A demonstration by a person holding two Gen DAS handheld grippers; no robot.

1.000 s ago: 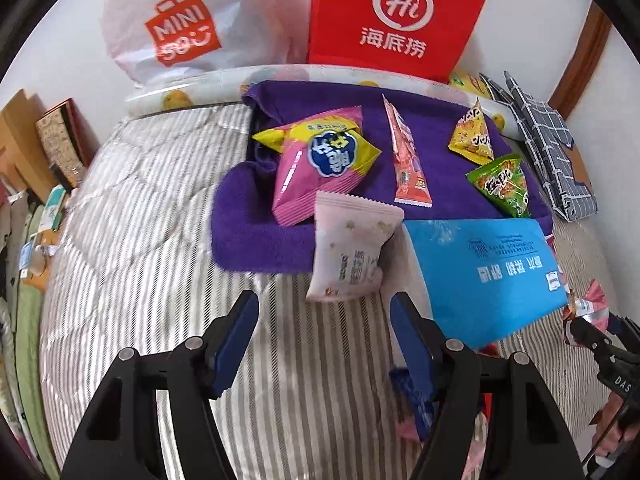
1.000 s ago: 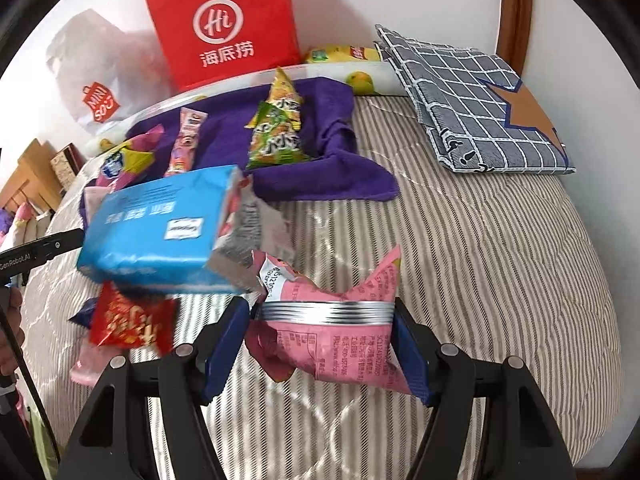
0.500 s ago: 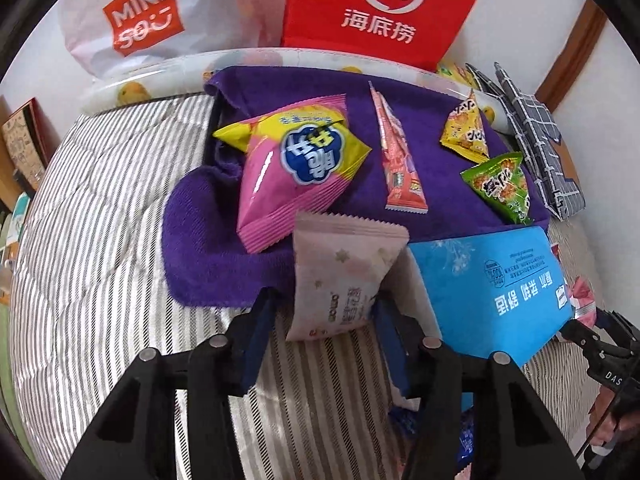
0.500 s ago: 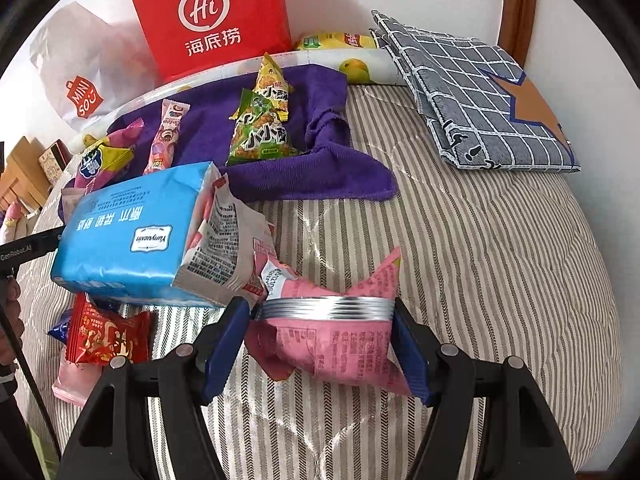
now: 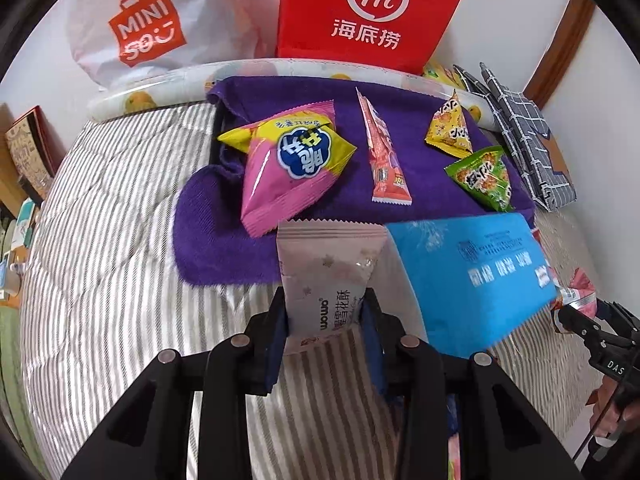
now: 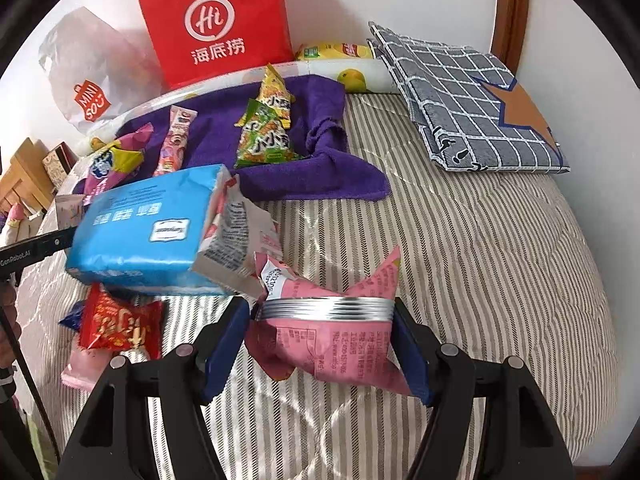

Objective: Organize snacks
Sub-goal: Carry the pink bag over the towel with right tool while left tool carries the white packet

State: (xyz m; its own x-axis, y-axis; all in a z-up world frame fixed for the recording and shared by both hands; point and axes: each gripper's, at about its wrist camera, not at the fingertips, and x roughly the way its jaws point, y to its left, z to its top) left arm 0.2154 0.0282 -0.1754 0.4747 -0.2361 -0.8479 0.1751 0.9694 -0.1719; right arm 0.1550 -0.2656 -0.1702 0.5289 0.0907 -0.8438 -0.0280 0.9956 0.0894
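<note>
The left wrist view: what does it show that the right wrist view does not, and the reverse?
Only the left wrist view shows the left gripper, its jaws closing on the pale pink packet.

Only the right wrist view shows the right gripper gripping the pink pouch, the red packet below the blue pack, and the whole checked cushion.

Both show the blue pack, the purple towel with snacks on it, the red bag and the striped bed.
</note>
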